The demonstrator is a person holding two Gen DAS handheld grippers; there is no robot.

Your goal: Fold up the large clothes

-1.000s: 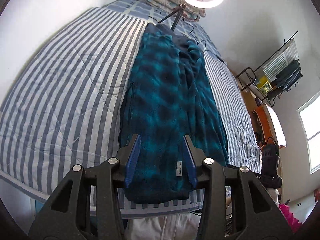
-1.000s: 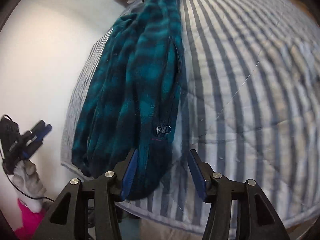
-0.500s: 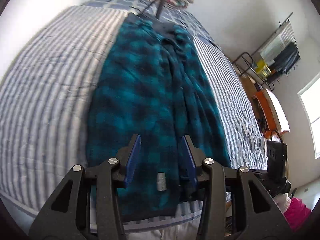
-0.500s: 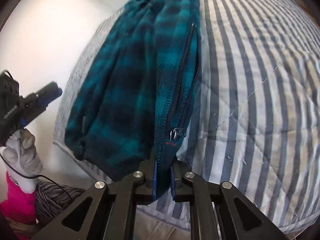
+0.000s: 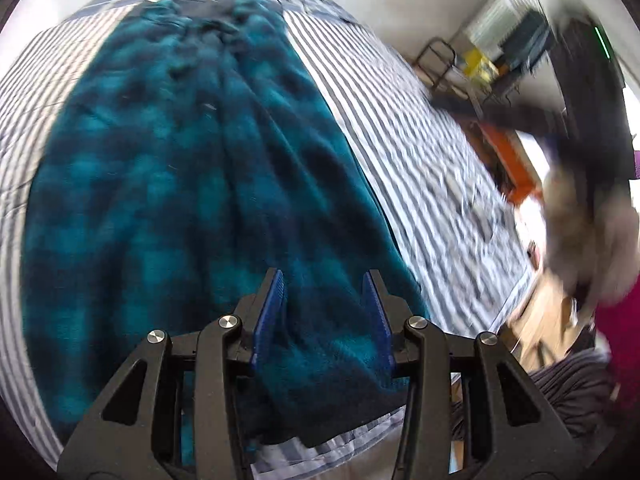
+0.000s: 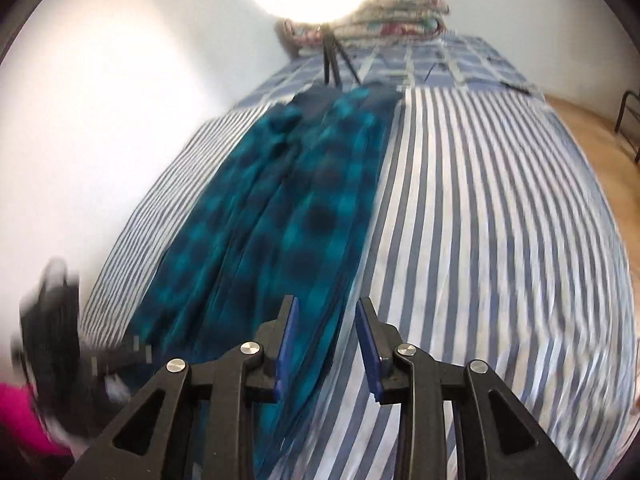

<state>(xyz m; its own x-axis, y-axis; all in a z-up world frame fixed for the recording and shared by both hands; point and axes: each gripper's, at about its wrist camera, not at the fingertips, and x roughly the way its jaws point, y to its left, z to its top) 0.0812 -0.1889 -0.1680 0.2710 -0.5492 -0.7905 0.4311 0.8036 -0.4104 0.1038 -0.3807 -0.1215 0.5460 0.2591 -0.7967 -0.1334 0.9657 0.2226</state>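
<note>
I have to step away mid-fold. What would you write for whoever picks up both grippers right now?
Left gripper: open, blue pads either side of the teal plaid fleece jacket's near hem, not pinching.
Right gripper: jaws opening, jacket's zipper edge between them, not gripped.
Jacket: lying lengthwise on the striped bed cover, already folded narrow.
Left: grip the hem with both grippers and fold it up toward the collar.

Striped bed (image 6: 500, 208): teal plaid jacket (image 6: 304, 200) lengthwise; folded blankets (image 6: 396, 4) at far end.
</note>
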